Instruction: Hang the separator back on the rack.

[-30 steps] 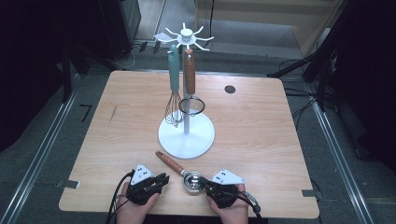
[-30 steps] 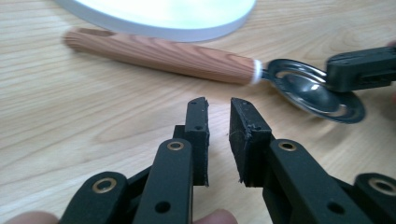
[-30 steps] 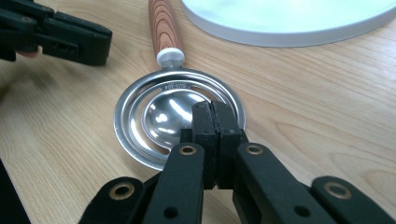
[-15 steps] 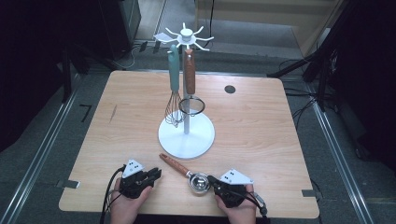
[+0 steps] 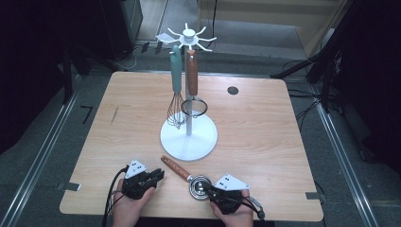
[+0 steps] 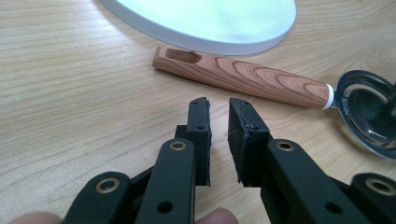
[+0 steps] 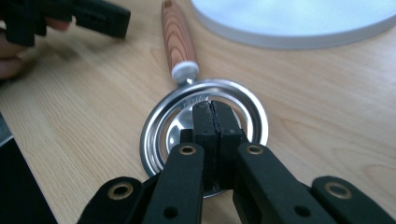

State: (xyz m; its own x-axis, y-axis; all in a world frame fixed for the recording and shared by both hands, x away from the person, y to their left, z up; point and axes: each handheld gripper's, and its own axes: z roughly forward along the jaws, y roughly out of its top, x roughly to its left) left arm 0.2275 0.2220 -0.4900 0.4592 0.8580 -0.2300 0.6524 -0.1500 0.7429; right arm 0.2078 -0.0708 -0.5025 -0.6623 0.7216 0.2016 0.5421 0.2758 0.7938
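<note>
Down near the front edge of the wooden surface (image 5: 265, 127) lies a strainer (image 5: 188, 175) with a wood-grain handle and a round metal bowl. It rests flat, its handle running up and to the left toward the white round base of the rack (image 5: 189, 137), the handle's end close beside that base but apart from it.

Over the bowl sits the right tool (image 5: 211, 190), its jaws pressed together with no gap; in the right gripper view (image 7: 211, 112) their tips sit inside the ring of the bowl, whether they pinch any metal I cannot tell.

Left of the handle is the left tool (image 5: 159, 175), lying low over the surface. Its jaws stand a narrow slit apart, with nothing between them; in the left gripper view (image 6: 218, 109) they point toward the handle, near it and not touching.

Up on the rack hang a whisk (image 5: 176, 97) with a teal handle and, just beside it, a second strainer (image 5: 193, 94) with a wooden handle. A dark round hole (image 5: 232, 90) marks the surface behind and to the right.
</note>
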